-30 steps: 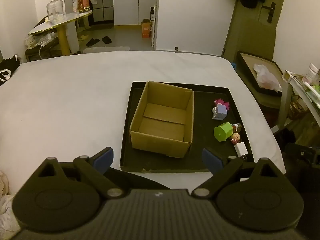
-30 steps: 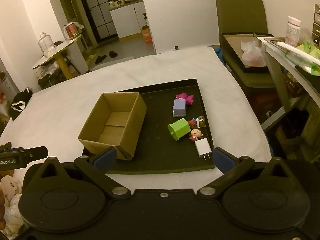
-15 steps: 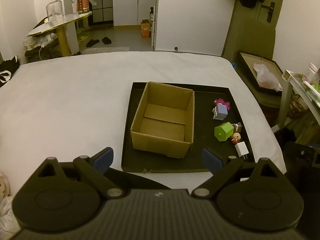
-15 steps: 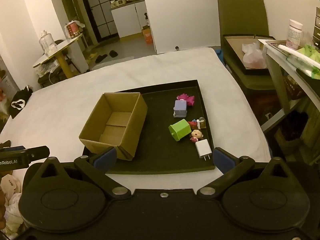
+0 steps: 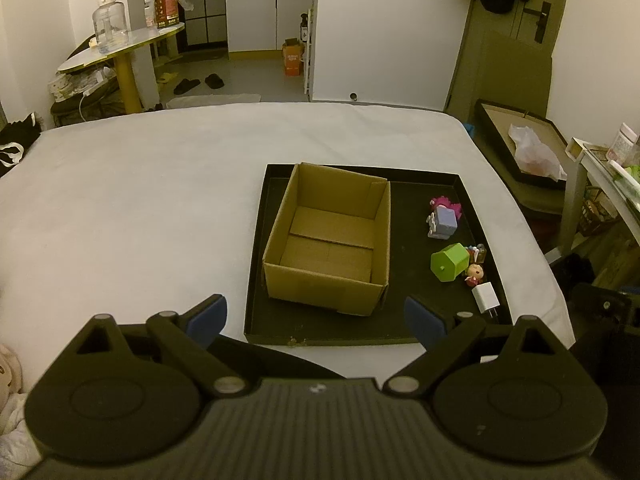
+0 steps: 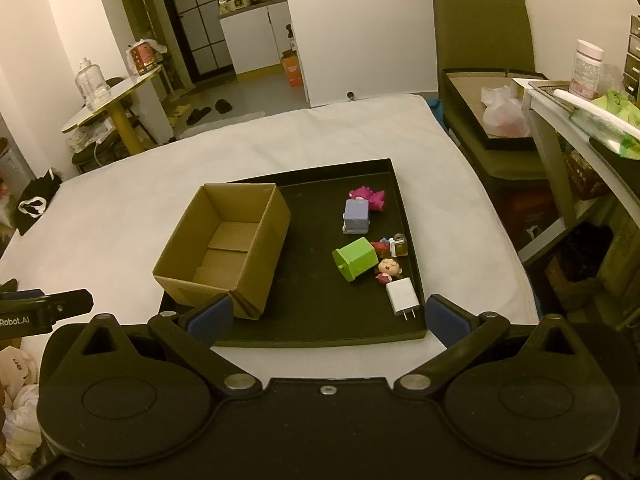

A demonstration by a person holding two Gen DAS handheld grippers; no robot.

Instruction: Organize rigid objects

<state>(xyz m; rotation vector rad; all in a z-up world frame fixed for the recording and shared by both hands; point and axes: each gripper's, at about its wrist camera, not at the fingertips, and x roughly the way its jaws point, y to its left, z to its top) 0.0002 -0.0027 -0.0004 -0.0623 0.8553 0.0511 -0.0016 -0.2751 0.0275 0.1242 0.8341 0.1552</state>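
Right wrist view: the open brown cardboard box [image 6: 226, 248] and shallow black rectangular tray [image 6: 408, 232] now sit slightly lower and further right in frame than one second ago. Left wrist view shows only a marginal shift. No object on the tray has moved.

The room has white walls [image 5: 384, 32] and dim yellow light. A big bed with a white sheet [image 5: 140, 208] fills the middle of the frame. At the upper left stands a round table with a yellow leg [image 5: 124, 68], and a clear water jug [image 5: 109, 20] sits on it. Black slippers [image 5: 198, 82] lie on the gray floor behind. White cabinets [image 5: 264, 16] are at the top. A dark door [image 5: 516, 48] is at the upper right.
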